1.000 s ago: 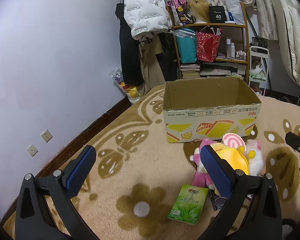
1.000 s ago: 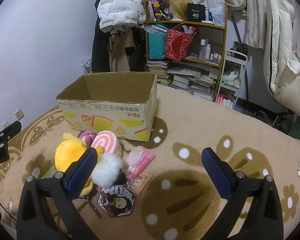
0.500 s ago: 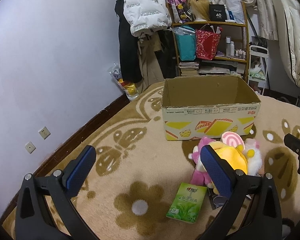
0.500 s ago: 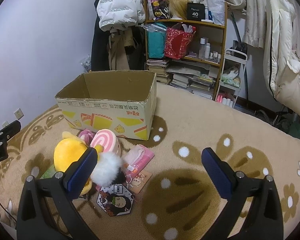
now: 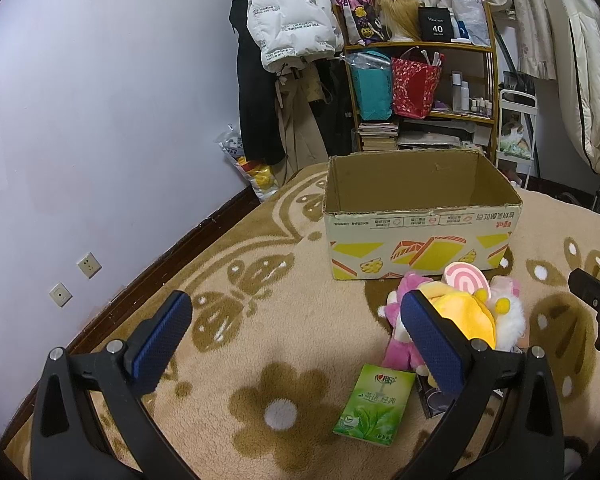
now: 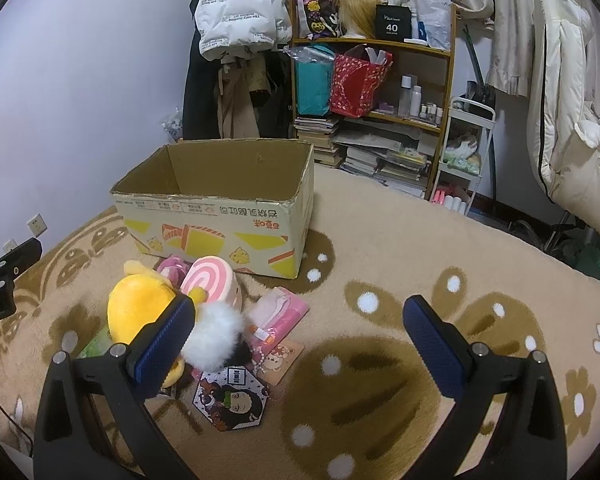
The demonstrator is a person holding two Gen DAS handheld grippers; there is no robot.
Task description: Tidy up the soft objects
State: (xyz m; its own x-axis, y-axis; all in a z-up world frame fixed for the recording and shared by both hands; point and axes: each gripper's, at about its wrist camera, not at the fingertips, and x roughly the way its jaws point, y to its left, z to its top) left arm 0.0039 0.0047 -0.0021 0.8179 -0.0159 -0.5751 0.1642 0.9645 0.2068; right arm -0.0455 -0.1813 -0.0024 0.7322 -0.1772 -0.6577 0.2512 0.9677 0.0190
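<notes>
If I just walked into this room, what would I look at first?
Probably the bright pile of soft toys on the brown flower-patterned carpet, led by a round yellow plush and a pink-and-white swirl cushion. Right behind them stands a big open cardboard box with yellow pictures, looking empty as far as its inside shows. Both tools, left and right, hang open, holding nothing.
</notes>
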